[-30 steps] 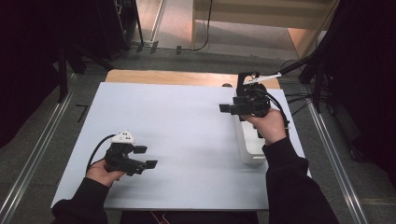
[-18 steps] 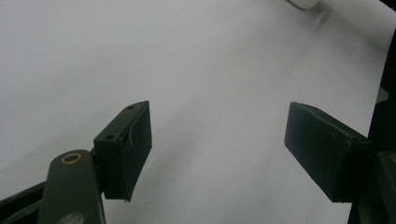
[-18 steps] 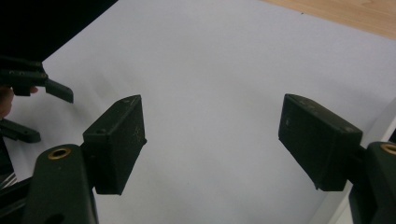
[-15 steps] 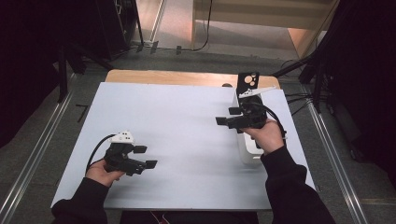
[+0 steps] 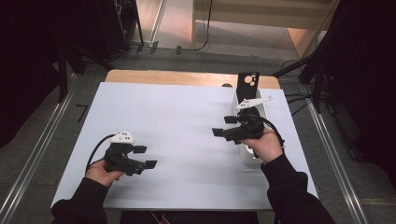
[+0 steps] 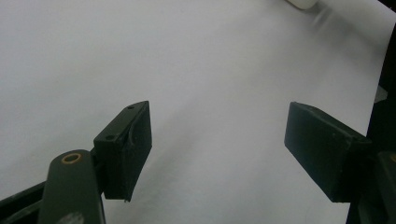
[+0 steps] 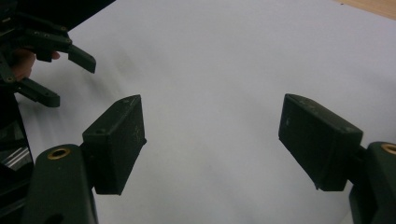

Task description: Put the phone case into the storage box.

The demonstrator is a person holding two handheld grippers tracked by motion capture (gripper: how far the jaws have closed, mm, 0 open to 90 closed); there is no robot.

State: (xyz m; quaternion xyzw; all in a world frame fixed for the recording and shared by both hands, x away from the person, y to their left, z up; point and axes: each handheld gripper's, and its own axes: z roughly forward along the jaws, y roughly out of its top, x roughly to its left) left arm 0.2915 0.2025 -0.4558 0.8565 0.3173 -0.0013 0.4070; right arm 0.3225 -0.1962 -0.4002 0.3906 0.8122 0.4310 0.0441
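My left gripper point(image 5: 144, 157) rests low over the white table sheet point(image 5: 187, 121) at the near left, jaws open and pointing right, with nothing between them point(image 6: 219, 154). At the right, my right gripper point(image 5: 224, 126) points left over the sheet, also open and empty point(image 7: 210, 144). Just behind the right hand lies a long white stand point(image 5: 252, 158). A black phone point(image 5: 247, 85) stands upright at its far end, camera rings showing. The left gripper point(image 7: 46, 42) appears far off in the right gripper view.
The white sheet covers most of a wooden tabletop point(image 5: 187, 77). Metal rails point(image 5: 42, 149) run along both sides of the table, with dark equipment and cables point(image 5: 299, 70) behind. A white object's edge point(image 6: 302, 3) peeks in at the top of the left gripper view.
My right hand has moved nearer and a little lower, away from the phone, which now stands uncovered. The left hand has stayed put.
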